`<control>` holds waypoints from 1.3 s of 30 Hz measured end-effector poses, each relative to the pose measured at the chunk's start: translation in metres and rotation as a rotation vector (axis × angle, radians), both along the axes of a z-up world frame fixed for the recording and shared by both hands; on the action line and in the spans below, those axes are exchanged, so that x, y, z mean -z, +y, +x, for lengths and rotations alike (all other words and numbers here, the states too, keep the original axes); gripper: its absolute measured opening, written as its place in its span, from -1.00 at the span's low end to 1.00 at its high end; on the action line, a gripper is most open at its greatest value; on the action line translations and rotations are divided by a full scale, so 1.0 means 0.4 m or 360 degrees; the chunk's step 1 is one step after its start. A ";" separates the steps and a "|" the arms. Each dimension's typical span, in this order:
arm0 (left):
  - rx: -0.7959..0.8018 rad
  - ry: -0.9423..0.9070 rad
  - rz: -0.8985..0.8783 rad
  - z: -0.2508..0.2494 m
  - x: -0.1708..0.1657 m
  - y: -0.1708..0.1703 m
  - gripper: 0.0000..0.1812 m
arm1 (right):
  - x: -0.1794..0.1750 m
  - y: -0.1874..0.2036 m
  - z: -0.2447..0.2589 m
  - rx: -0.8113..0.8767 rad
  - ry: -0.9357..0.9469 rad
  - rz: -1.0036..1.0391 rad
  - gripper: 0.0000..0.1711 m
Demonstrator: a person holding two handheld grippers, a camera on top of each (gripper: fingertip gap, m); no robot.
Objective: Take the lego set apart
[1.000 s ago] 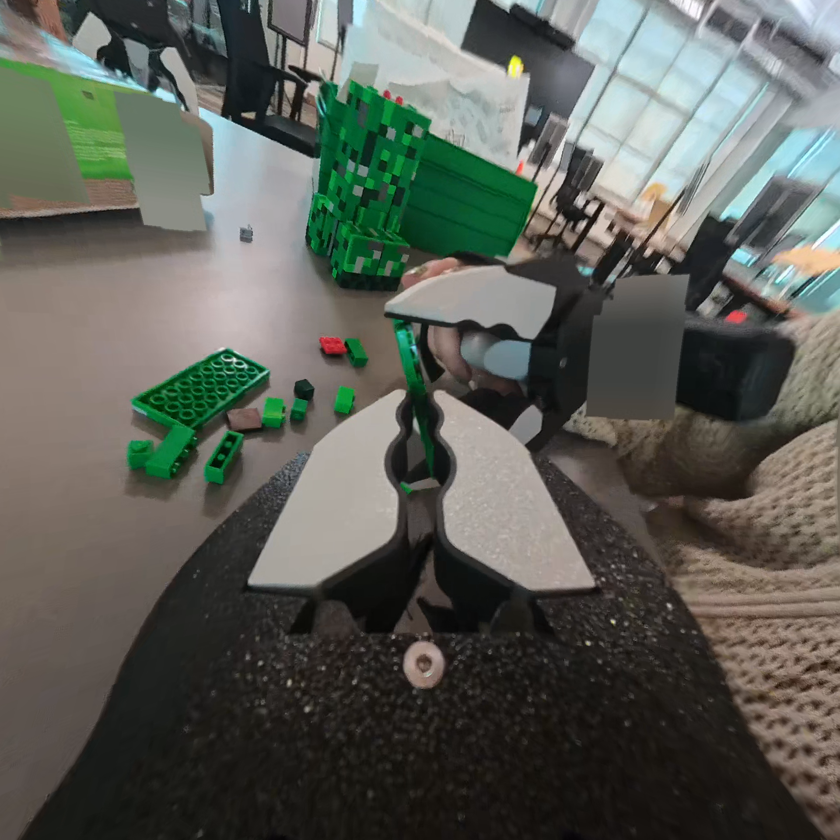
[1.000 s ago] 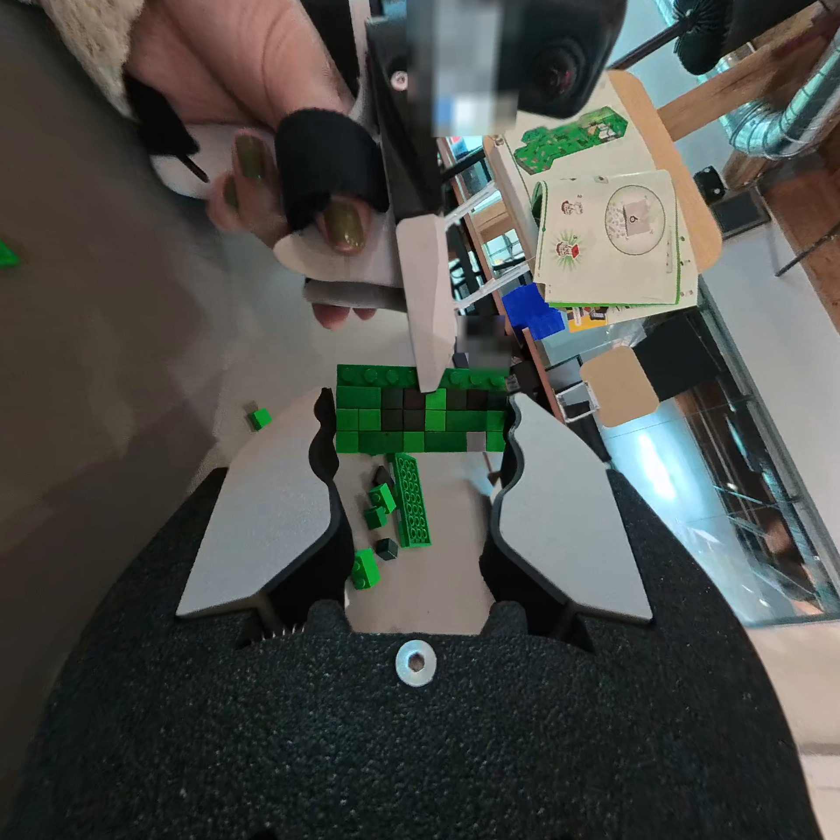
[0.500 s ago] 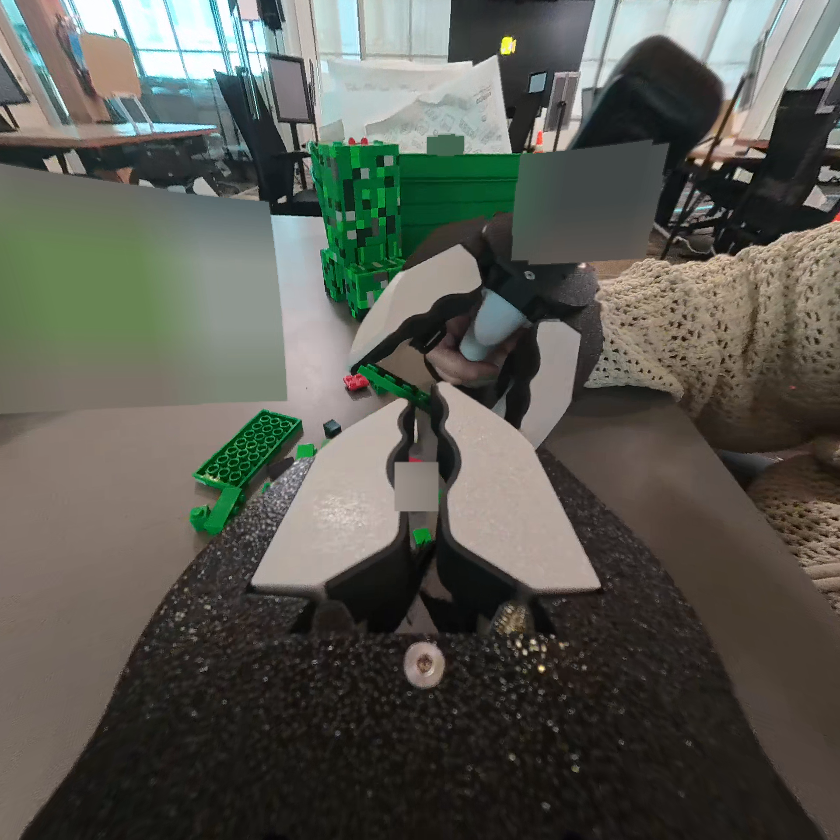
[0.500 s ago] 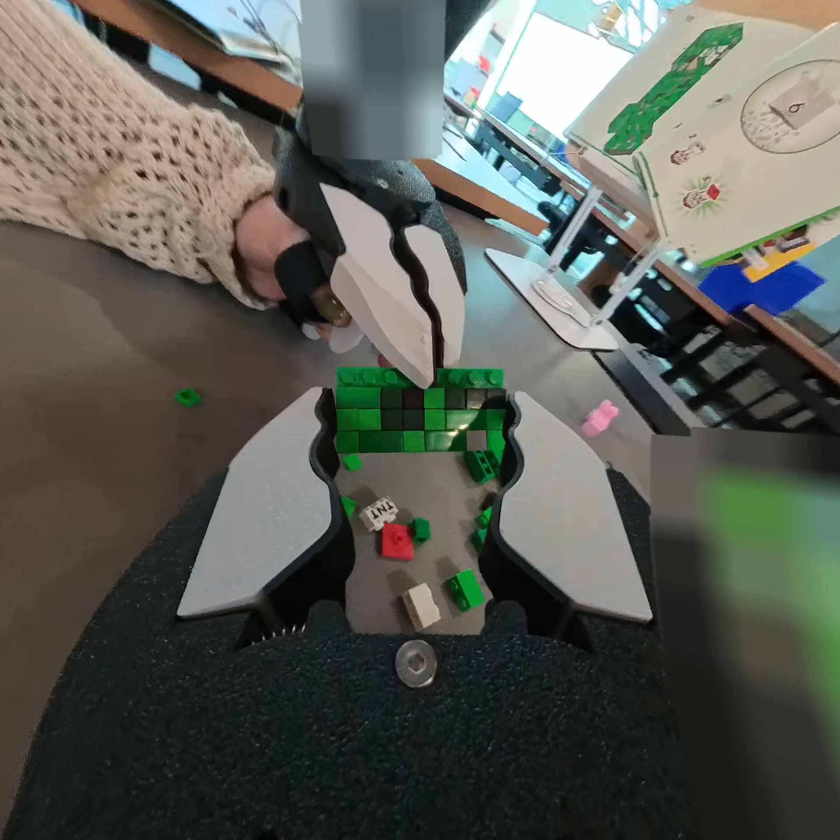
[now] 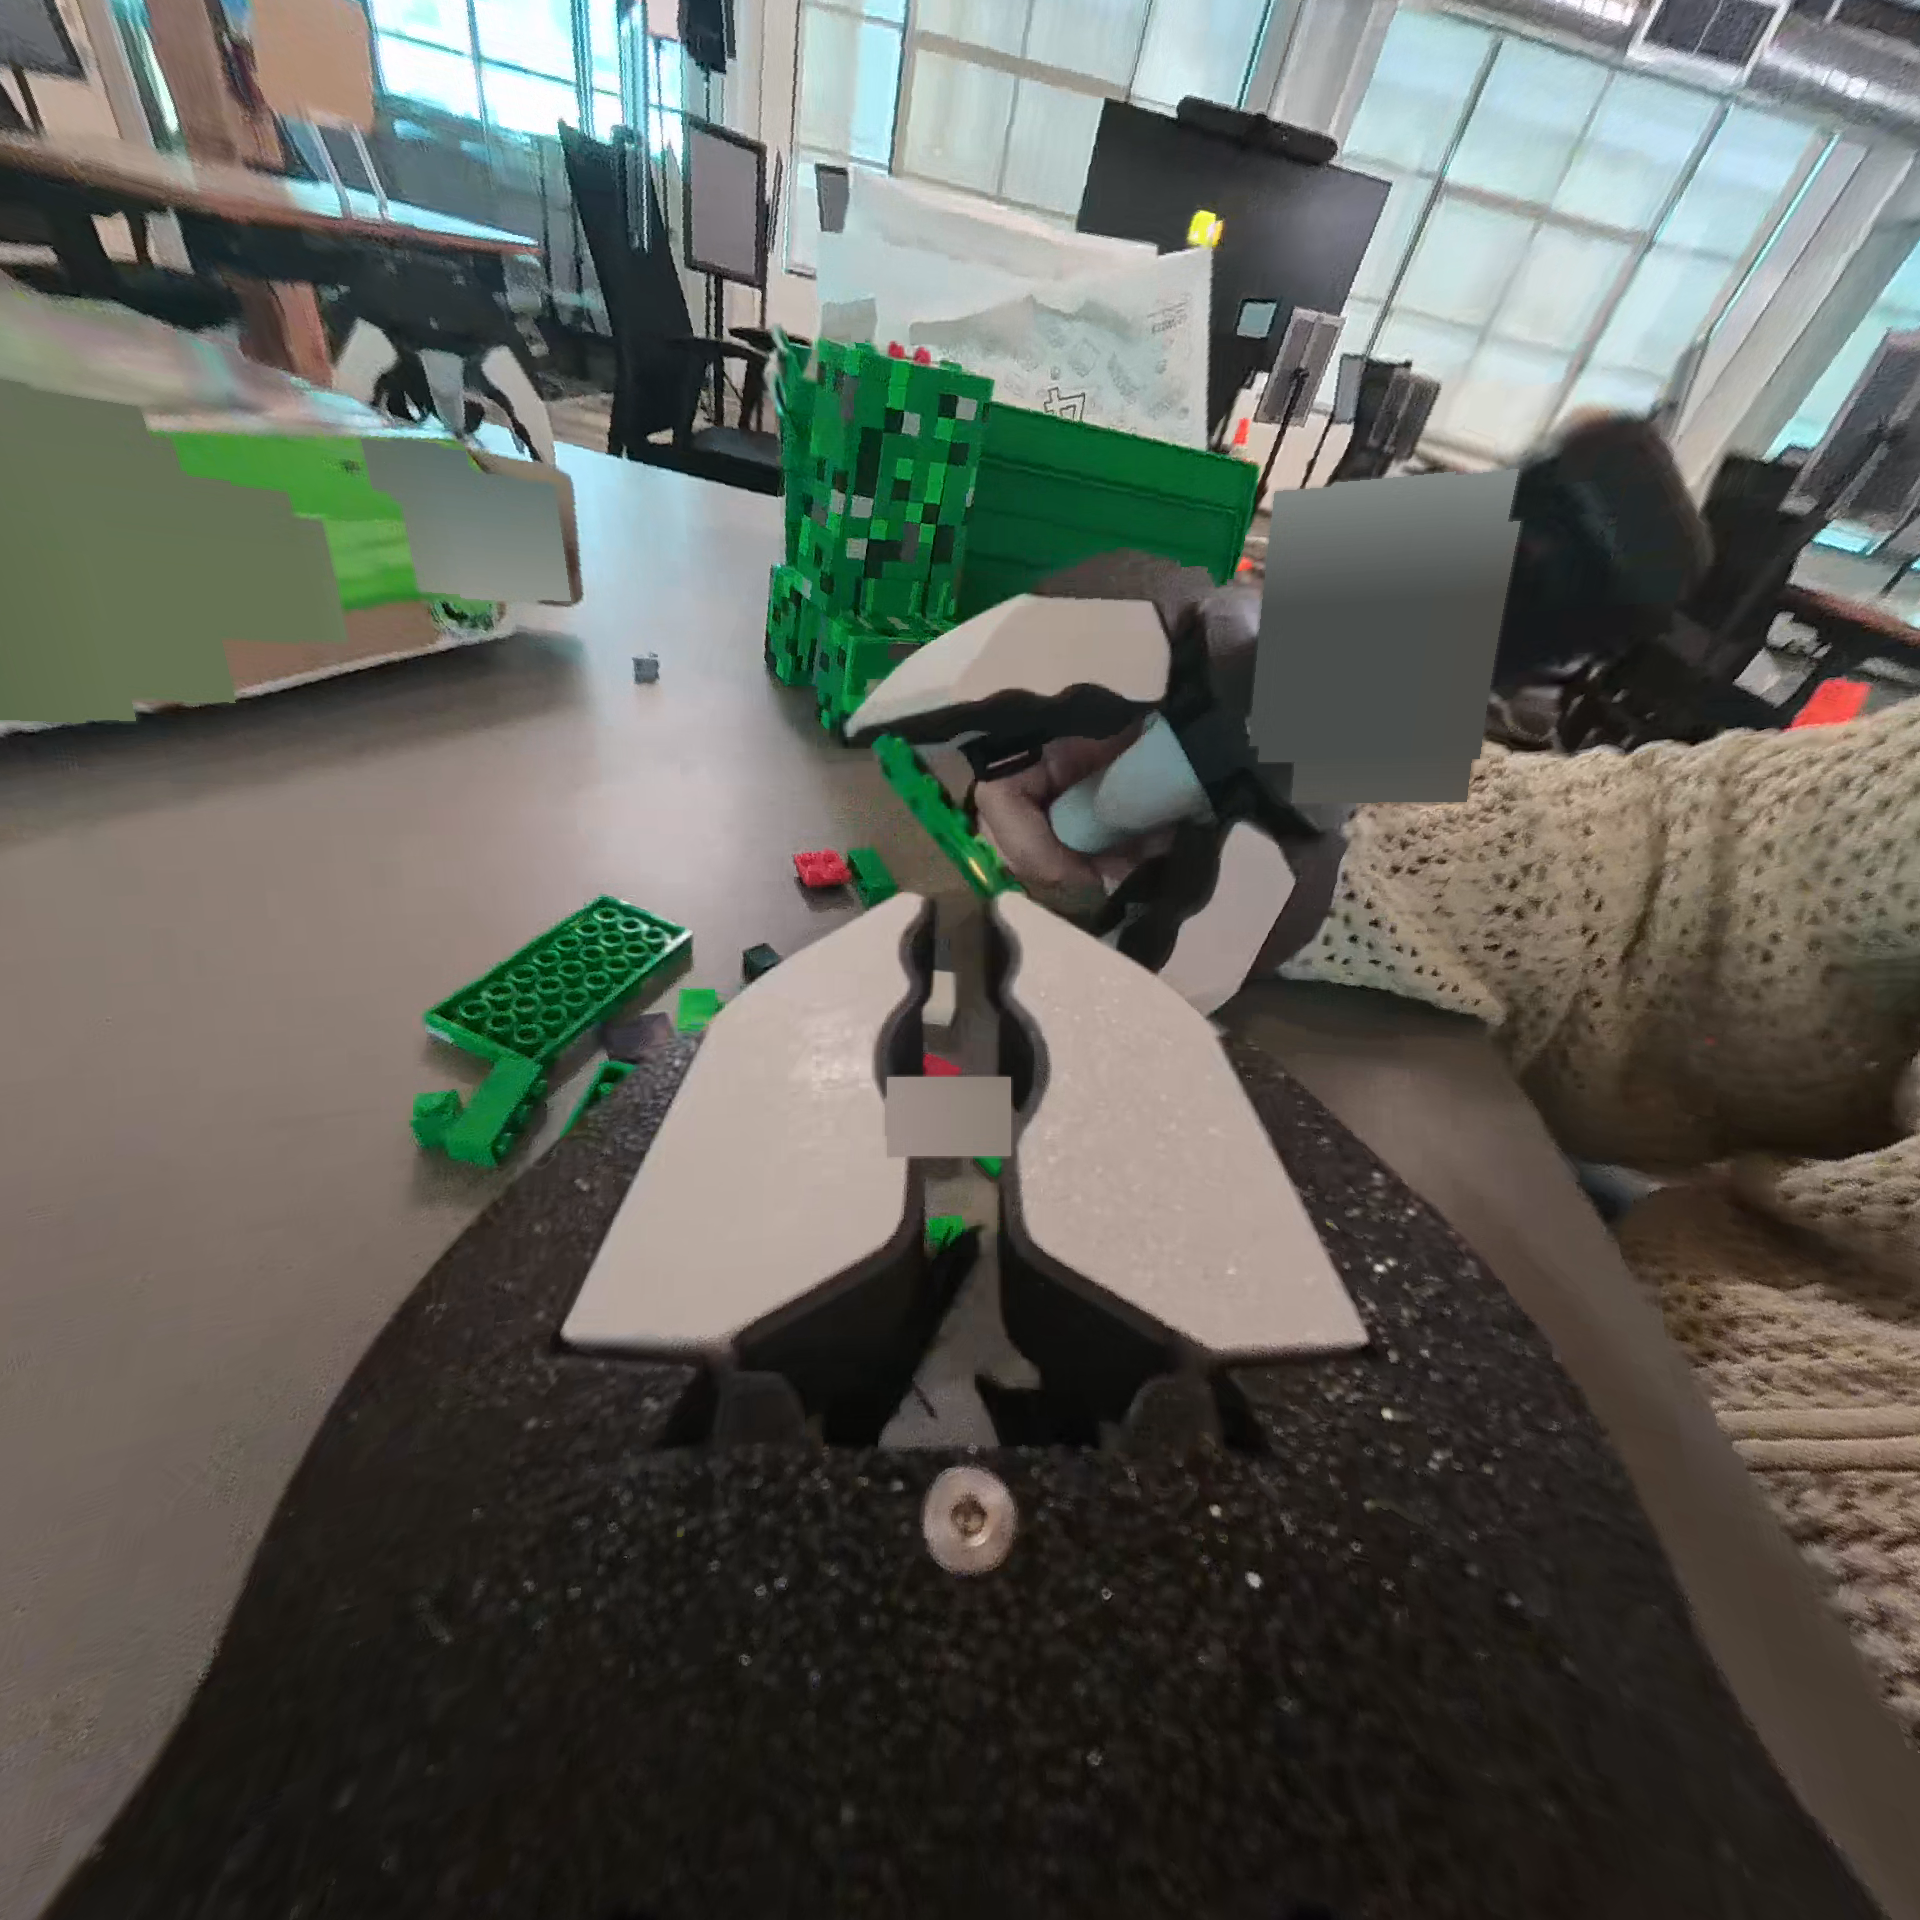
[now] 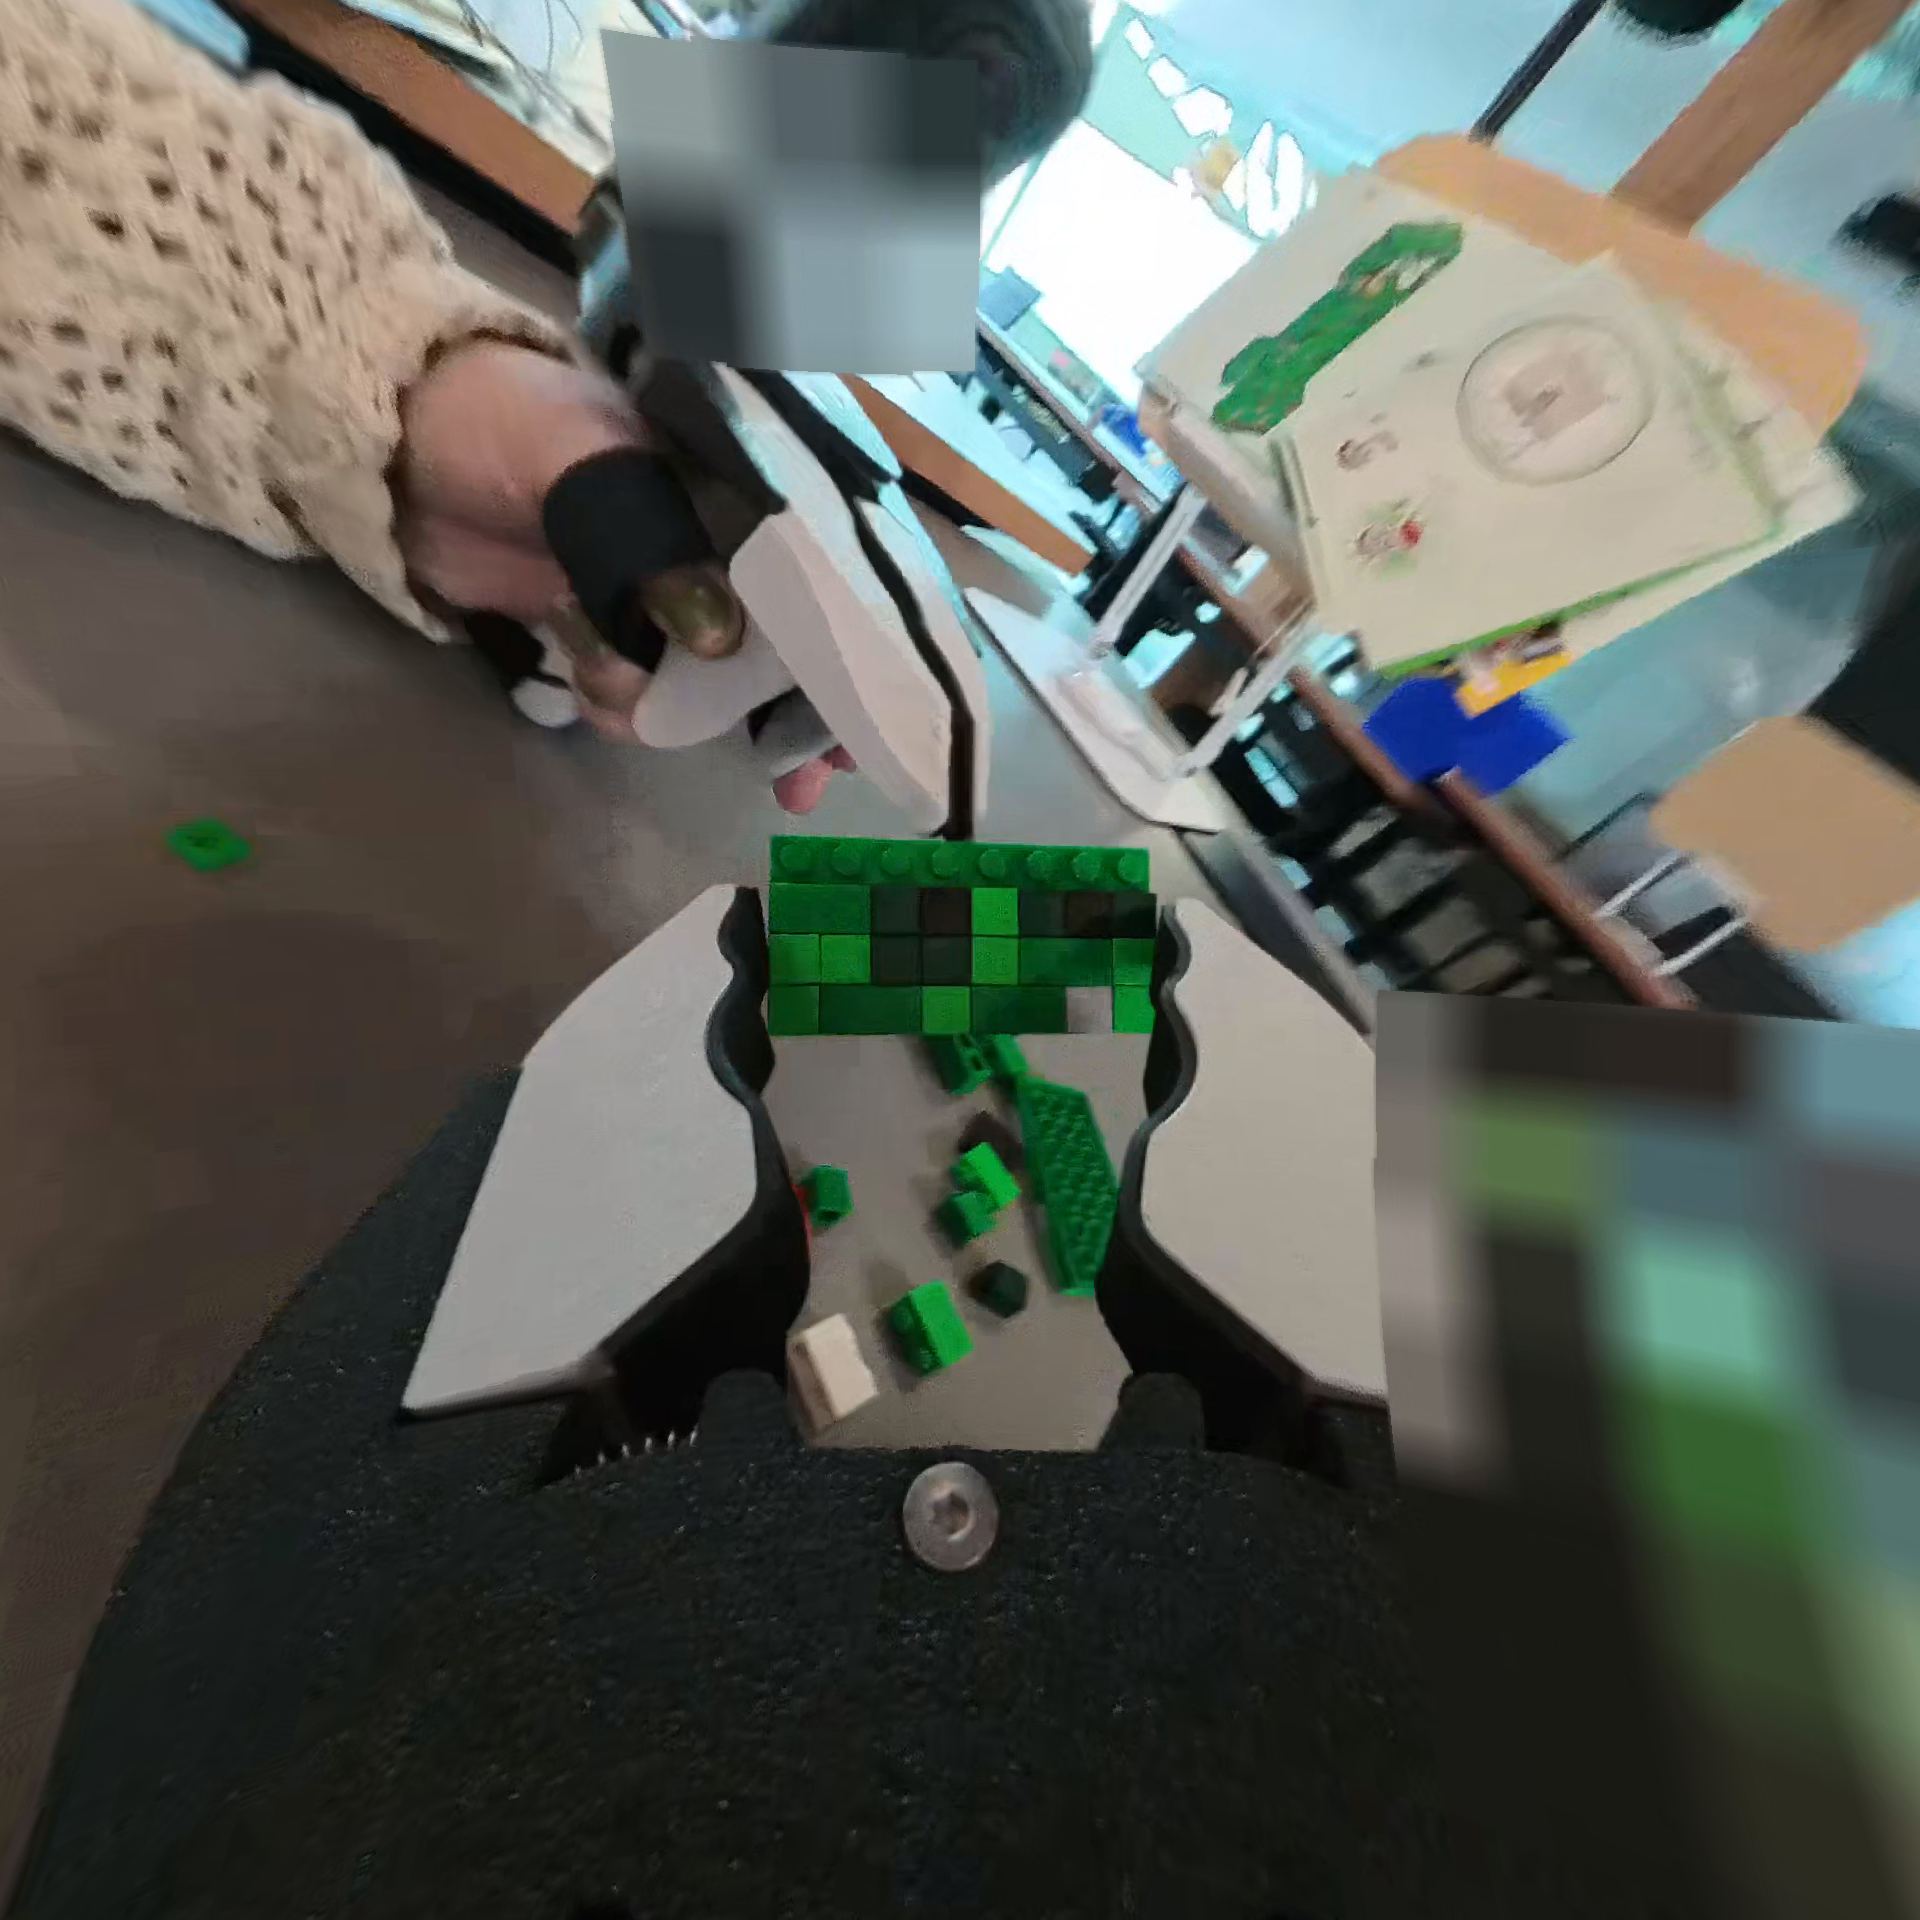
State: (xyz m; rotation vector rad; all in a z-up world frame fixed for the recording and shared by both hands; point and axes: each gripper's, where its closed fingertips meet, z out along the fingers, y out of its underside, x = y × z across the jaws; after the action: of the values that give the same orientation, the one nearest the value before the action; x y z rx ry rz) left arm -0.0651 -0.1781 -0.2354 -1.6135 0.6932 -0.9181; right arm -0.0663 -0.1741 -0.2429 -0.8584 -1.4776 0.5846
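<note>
A flat green pixel-pattern lego panel with a studded top row is clamped by its two side edges in my right gripper, above the table. My left gripper is nearly closed, and its tips pinch the panel's top edge. In the right wrist view the left gripper comes down onto the stud row. The right gripper's upper finger shows in the left wrist view. The tall green creeper model stands farther back on the table.
Loose pieces lie on the brown table: an upside-down green plate, a red piece, a white brick, small green bricks. A green box stands behind the model. An instruction booklet stands on a holder. A knitted sleeve is at the right.
One second ago the panel sat deep between my left fingers; now only its edge is at their tips. Both grippers have tilted and shifted together over the loose bricks.
</note>
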 end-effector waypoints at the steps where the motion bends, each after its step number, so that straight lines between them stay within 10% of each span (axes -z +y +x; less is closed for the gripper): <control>1: 0.0019 -0.0038 -0.0047 0.004 0.000 -0.002 -0.87 | -0.003 -0.004 0.000 0.0014 0.0011 0.0105 -0.18; 9: 0.0181 -0.0315 -0.0349 0.027 -0.002 -0.015 -0.43 | 0.000 -0.004 -0.007 0.0135 -0.0032 0.0484 -0.19; 14: 0.0038 -0.0215 -0.0072 0.015 -0.023 -0.007 -0.91 | 0.033 -0.026 -0.019 0.0117 -0.0164 0.0758 -0.19; 19: 0.0027 -0.0120 0.0017 0.008 -0.020 -0.012 -0.94 | 0.031 -0.038 -0.022 0.0107 -0.0165 0.0801 -0.19; 32: 0.0063 -0.0077 0.0187 0.011 -0.047 -0.028 -0.93 | -0.030 -0.114 0.002 -0.0448 0.0061 -0.0333 -0.20; 39: 0.0068 -0.0171 0.0047 0.008 -0.045 -0.021 -0.95 | -0.006 -0.087 -0.011 -0.0205 0.0007 0.0198 -0.20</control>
State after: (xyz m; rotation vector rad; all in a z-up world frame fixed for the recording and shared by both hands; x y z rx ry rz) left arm -0.0618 -0.1866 -0.2172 -1.5170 0.6657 -1.0132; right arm -0.0707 -0.2090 -0.2404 -0.6685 -1.5566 0.5824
